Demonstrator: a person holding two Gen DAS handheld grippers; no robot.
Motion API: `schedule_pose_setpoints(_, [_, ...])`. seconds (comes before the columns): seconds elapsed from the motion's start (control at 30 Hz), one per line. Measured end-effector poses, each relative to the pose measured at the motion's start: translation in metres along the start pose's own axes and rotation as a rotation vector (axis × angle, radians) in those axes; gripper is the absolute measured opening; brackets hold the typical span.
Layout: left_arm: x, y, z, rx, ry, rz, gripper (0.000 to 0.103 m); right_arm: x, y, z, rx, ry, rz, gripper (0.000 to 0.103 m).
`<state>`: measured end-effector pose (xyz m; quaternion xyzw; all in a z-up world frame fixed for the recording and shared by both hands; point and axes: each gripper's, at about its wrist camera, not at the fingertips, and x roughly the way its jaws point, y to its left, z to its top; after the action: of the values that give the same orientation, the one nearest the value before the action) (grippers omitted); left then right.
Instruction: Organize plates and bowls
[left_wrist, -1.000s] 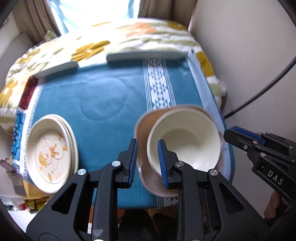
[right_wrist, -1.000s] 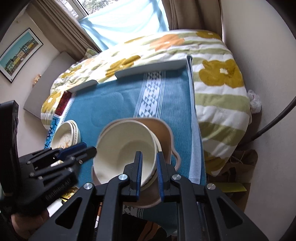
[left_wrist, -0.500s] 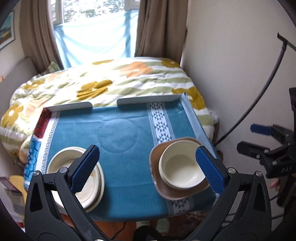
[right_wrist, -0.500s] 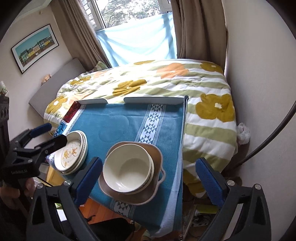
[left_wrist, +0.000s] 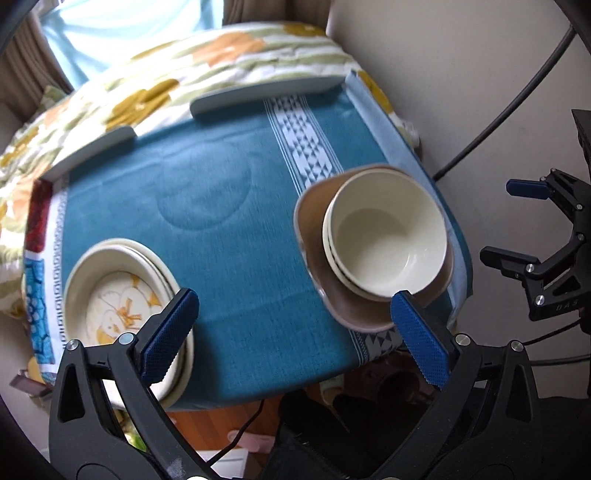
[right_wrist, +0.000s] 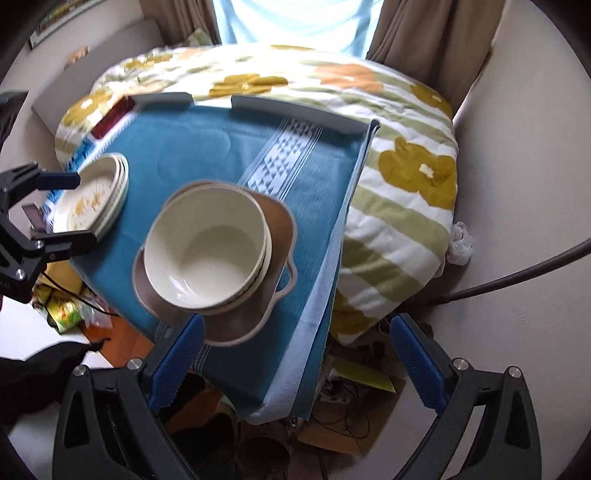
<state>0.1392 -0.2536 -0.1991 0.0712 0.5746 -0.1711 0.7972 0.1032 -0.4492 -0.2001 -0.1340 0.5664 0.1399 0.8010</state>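
Both of my grippers are wide open right now, nothing between the jaws of either one. My left gripper (left_wrist: 295, 338) hangs over the near edge of the blue cloth (left_wrist: 229, 236), one pad above the plates (left_wrist: 122, 295), the other just beside the brown dish (left_wrist: 354, 310). My right gripper (right_wrist: 299, 363) sits low over the table corner, its left pad right at the rim of that same brown dish.

So where does everything stand? Cream bowls (left_wrist: 386, 234) nested together, sitting inside the brown dish at the right edge of the cloth. The patterned plates are stacked at the left, well apart from them. It looks nearly sorted to me.

Here's my worry. That brown dish sits close to the table edge, and the cloth hangs over the side there. If my right pad clips the rim going in, I could push the whole nest toward the drop. Snagging the cloth would drag everything with it. The bowls look smooth and glazed, so a shallow pinch on the rim may slip. The plates also reach close to the near edge, so a careless left pad could tip them.
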Motion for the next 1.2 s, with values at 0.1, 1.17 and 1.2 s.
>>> schedule_pose_setpoints(0.1, [0.022,-0.003,-0.003,0.041,0.078,-0.004,0.103,0.018,0.003,-0.002,-0.008,0.068,0.007,0.084])
schedule_pose_setpoints(1.17, [0.112,-0.051,-0.007,0.157,0.17,-0.065,0.015,0.09,0.028,-0.004,-0.013,0.105,0.159,0.014])
schedule_pose_setpoints(1.2, [0.111,-0.052,-0.008,0.158,0.162,-0.055,0.015,0.09,0.027,-0.002,-0.015,0.097,0.157,0.014])
